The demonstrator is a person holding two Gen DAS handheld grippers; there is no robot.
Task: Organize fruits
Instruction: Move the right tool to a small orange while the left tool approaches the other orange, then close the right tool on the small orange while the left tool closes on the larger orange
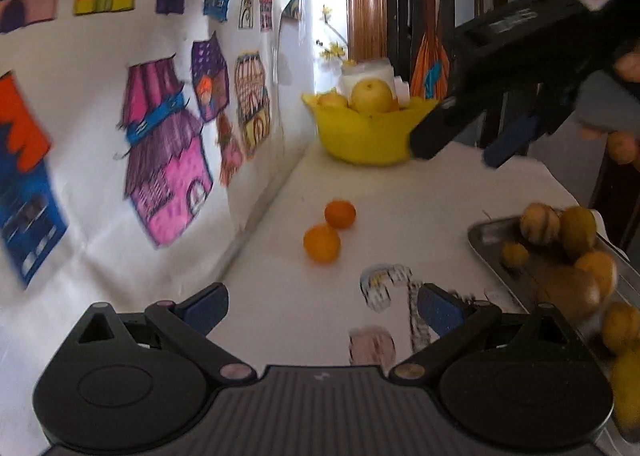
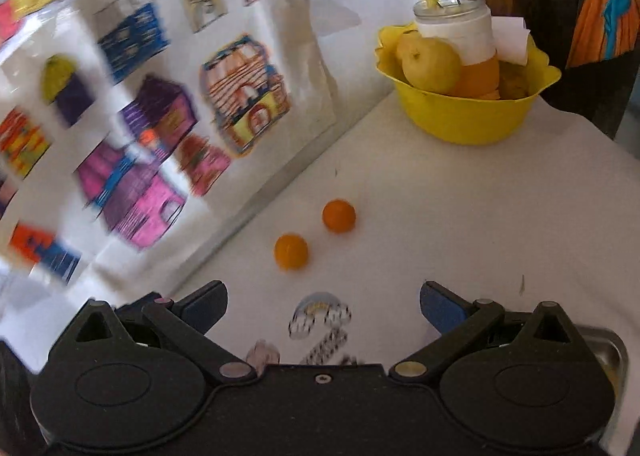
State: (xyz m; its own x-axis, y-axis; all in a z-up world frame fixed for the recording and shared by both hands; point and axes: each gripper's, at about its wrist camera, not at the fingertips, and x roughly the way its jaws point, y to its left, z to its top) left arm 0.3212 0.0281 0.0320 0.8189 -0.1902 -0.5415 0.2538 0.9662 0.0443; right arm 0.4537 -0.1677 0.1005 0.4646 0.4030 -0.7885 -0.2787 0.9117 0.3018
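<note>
Bench (image 2: 460, 216): white cover, with a wall of coloured house drawings (image 2: 160, 128) along its left side.
Bowl (image 2: 464, 112): yellow, at the far end of the bench; taken as landmark. It holds a large yellow fruit (image 2: 430, 64), an orange piece and others partly hidden. A jar (image 2: 456, 22) with a yellow-flowered twig stands just behind or in it; which, cannot be told.
Oranges: two small ones loose on the bench, nearer the camera than the bowl and well apart from it. Far orange (image 2: 339, 215) and near orange (image 2: 291, 251) lie close together; the left view shows them almost touching, the right view apart.
Tray (image 1: 486, 234): metal, nearer than the bowl and to its right, carrying several yellow-brown fruits (image 1: 576, 230).
Left claw (image 1: 322, 310): wide, nothing between its blue pads, held above the bench short of the oranges.
Right claw (image 2: 324, 306): wide, empty; in the left view it hangs just beside the bowl's right rim.
Stickers (image 2: 320, 316): flat on the bench below both claws.
</note>
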